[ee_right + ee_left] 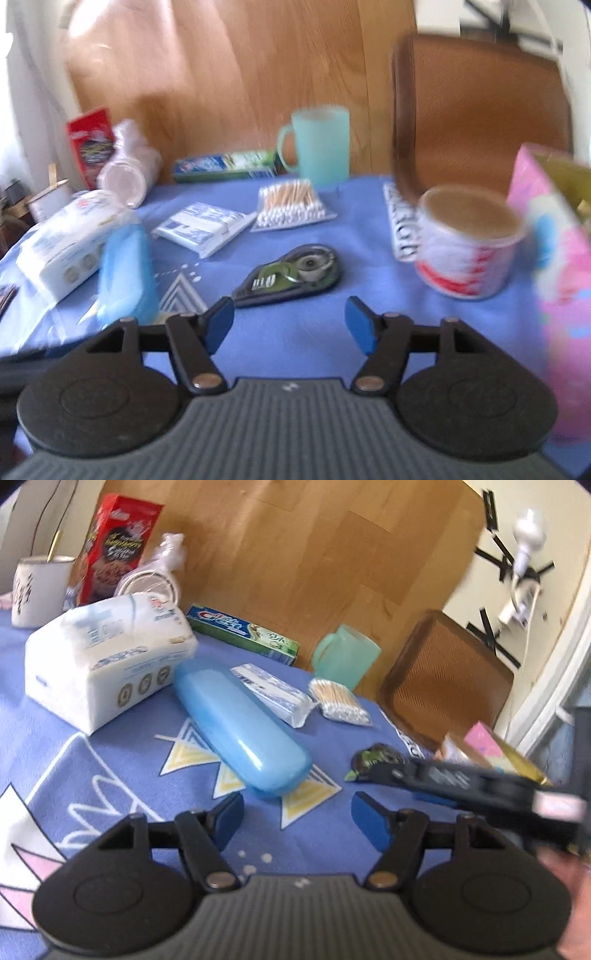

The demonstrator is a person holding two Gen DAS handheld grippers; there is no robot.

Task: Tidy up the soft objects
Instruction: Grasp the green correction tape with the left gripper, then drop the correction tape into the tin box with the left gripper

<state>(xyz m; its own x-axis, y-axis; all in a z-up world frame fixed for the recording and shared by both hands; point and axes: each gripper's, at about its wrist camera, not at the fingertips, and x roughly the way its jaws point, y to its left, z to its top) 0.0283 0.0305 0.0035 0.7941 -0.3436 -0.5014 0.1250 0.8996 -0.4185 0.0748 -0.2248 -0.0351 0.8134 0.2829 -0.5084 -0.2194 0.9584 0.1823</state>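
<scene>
Both grippers — left (297, 814), right (290, 323) — gape empty above the tablecloth (295, 343).

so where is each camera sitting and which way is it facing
Left wrist: on the left gripper, aimed down over the blue case and tissue pack; own open fingers, right gripper crossing.
Right wrist: on the right gripper, aimed at the tape dispenser; own open fingers.
Shared: green mug, cotton swabs.
</scene>
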